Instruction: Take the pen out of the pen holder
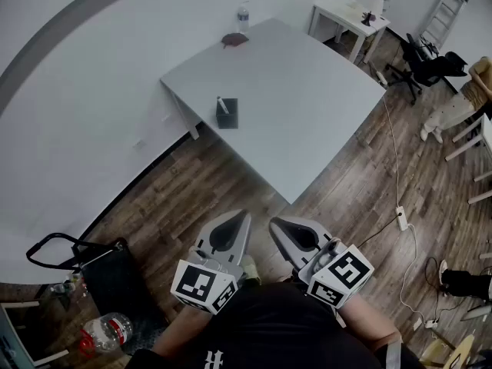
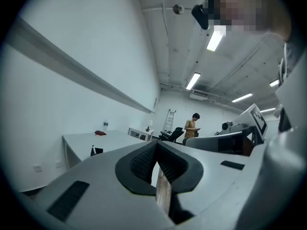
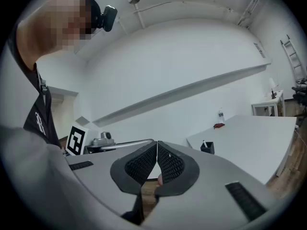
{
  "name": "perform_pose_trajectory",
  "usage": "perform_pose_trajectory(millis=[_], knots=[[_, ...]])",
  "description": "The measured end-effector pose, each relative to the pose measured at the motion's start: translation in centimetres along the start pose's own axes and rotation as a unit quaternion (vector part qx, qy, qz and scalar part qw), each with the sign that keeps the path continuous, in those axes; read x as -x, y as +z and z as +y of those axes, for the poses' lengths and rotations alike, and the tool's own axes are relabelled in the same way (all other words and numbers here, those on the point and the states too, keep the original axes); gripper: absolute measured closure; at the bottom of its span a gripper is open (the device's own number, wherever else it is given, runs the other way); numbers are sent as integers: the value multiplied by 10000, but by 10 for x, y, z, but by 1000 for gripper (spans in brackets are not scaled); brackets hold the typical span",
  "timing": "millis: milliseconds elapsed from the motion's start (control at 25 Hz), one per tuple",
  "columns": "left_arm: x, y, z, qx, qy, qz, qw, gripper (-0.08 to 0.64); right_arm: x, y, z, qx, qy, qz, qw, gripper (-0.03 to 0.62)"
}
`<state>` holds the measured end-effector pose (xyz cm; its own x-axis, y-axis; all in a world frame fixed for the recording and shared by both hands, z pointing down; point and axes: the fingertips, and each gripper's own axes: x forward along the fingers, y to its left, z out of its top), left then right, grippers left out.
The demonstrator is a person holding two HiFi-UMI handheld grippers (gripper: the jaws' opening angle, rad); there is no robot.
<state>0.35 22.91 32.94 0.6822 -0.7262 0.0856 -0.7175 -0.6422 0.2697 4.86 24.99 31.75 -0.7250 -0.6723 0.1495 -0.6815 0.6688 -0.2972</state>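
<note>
A black pen holder (image 1: 227,114) stands near the left edge of a white table (image 1: 307,98), with a white pen (image 1: 221,104) sticking up from it. It also shows small and far in the left gripper view, pen holder (image 2: 97,151), and in the right gripper view, pen holder (image 3: 207,147). Both grippers are held close to my body, over the wood floor, well short of the table. My left gripper (image 1: 241,217) is shut with nothing in it. My right gripper (image 1: 274,223) is shut and empty too.
A water bottle (image 1: 243,15) and a dark red object (image 1: 234,40) sit at the table's far end. A black cart (image 1: 92,267) and a plastic bottle (image 1: 108,330) are on the floor at my left. A power strip with cables (image 1: 401,218) lies at the right. A person (image 2: 192,126) stands far off.
</note>
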Motion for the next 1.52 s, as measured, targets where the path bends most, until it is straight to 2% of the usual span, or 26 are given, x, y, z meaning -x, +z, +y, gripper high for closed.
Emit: perform_pose_trajectory(millis=[320,600,1120,1400,1520], knots=[[-14,0,39,130,-16,67,9999,555,-36,0,-9,2,-31,142,9999,577],[-41,-1,61,149,82,182,9997,555,-59,1,-34,-83,94,181,9998,577],[-121,26,131,-52,679,318,9972,555,-125,49,-109,-122,756,-61,9970,577],[-158,21,179,-272,1043,600,9924,555,-156,51,-134,-318,1027,100,9942,577],[-176,18,210,-274,1079,677,9915,555,-174,50,-148,-389,984,200,9942,577]])
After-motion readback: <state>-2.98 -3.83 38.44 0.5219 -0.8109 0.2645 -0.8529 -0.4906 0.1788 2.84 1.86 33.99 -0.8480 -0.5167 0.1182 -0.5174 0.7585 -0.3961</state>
